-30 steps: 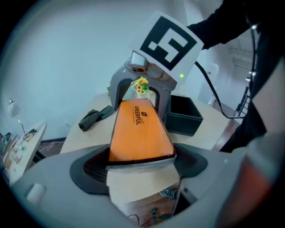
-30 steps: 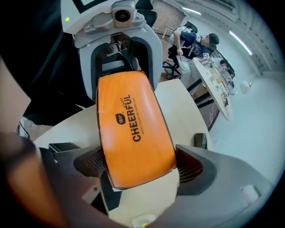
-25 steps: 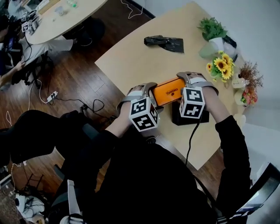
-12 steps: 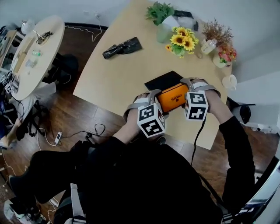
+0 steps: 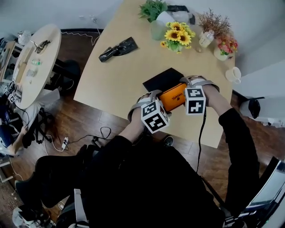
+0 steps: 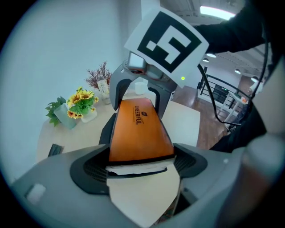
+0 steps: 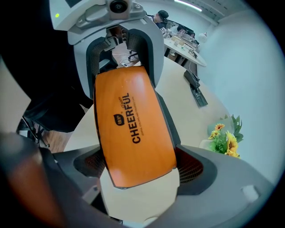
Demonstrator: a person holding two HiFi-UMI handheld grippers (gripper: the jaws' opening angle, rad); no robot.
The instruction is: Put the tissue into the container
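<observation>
An orange tissue pack [image 5: 173, 97] printed CHEERFUL hangs between my two grippers, one at each end. My left gripper [image 5: 152, 99] is shut on its near-left end, and a white tissue edge [image 6: 133, 168] shows at that end of the pack [image 6: 138, 129]. My right gripper [image 5: 186, 88] is shut on the other end, its dark pads pressing both sides of the pack [image 7: 131, 129]. Each gripper faces the other across the pack: the right gripper [image 6: 142, 87] in the left gripper view, the left gripper [image 7: 122, 53] in the right gripper view. A flat black container [image 5: 161, 80] lies on the table just beyond the pack.
The wooden table [image 5: 120, 75] carries a black bag [image 5: 116, 48], sunflowers [image 5: 177, 38], a potted plant [image 5: 153, 11], small vases [image 5: 220, 49] and a white cup [image 5: 232, 74]. Its near edge is just under my grippers. A round table [image 5: 33, 62] and floor cables [image 5: 84, 136] lie left.
The head view has swung over the table. Both grippers keep their hold on the pack, which now sits on the near side of the black container instead of over it.
</observation>
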